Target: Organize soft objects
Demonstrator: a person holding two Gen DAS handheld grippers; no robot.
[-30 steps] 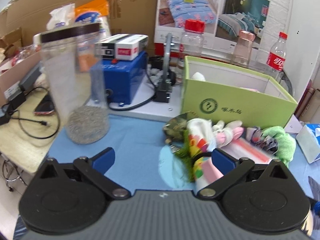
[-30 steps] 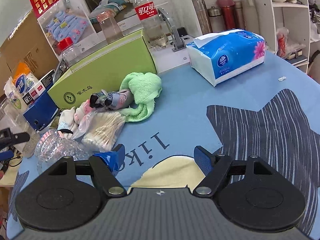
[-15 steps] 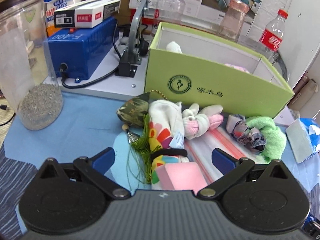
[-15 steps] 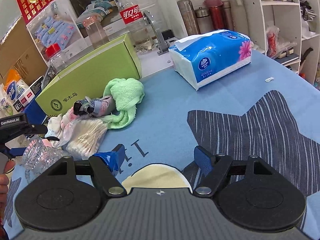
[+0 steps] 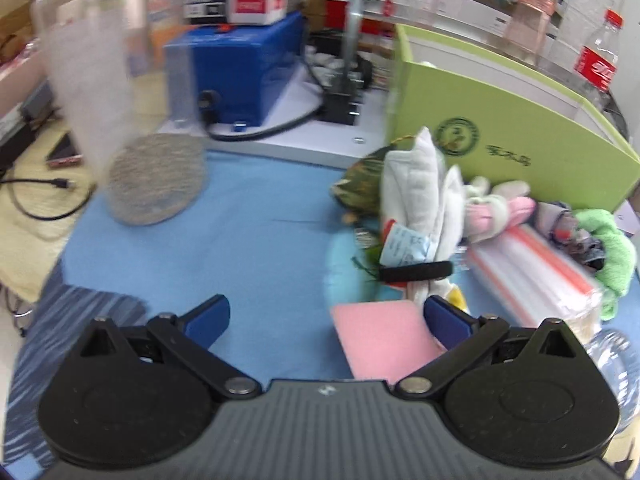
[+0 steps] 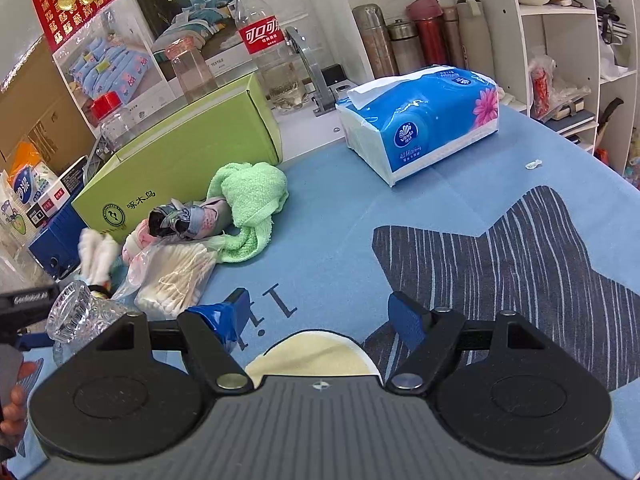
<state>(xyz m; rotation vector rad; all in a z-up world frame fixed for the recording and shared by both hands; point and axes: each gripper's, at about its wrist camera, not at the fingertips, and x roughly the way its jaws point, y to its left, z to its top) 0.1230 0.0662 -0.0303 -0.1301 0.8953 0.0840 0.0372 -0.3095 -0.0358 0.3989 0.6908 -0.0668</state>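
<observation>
Both grippers are spread wide and hold nothing. The left gripper [image 5: 326, 316] hangs over the blue mat [image 5: 240, 232], with a pink sponge [image 5: 382, 334] at its right finger. Beyond lies the heap of soft things: white socks [image 5: 416, 184], a green towel [image 6: 250, 200] and a bag of cotton swabs [image 6: 172, 280], against the green box [image 6: 180, 164]. The right gripper [image 6: 318, 314] hovers above "Ti" printed on the mat. Farther off sit a "Vinda" tissue pack [image 6: 420, 120] and a Coca-Cola bottle [image 6: 264, 44].

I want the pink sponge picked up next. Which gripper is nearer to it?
Left. The left gripper hangs right at the pink sponge, which lies by its right jaw. The right gripper is off over bare blue mat, its view showing no sponge.
</observation>
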